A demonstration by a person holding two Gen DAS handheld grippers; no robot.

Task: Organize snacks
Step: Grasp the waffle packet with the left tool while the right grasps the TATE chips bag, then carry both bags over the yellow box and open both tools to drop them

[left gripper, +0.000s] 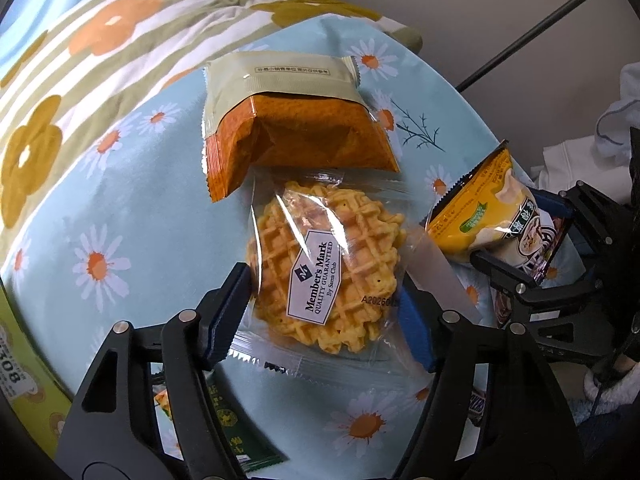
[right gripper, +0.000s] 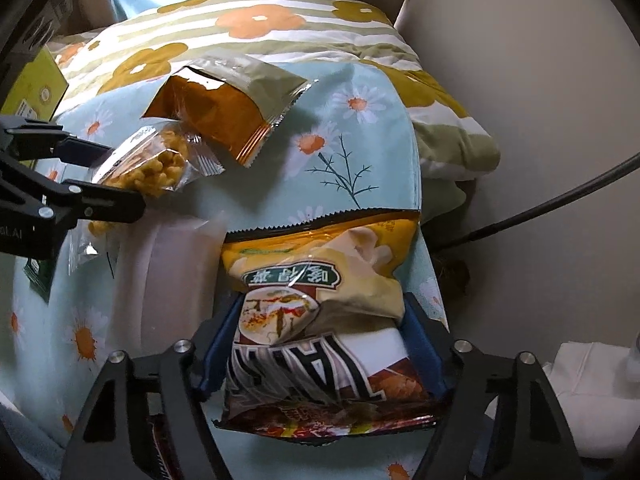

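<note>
My left gripper is shut on a clear-wrapped Member's Mark waffle and holds it over the daisy cloth; it also shows in the right wrist view. An orange and beige snack packet lies just beyond the waffle, also seen in the right wrist view. My right gripper is shut on a yellow snack bag, which appears at the right of the left wrist view.
A light blue daisy cloth covers the surface. A flowered striped pillow lies behind it. A green packet lies under my left gripper. A yellow-green box sits at far left. A translucent plastic lid lies left of the yellow bag.
</note>
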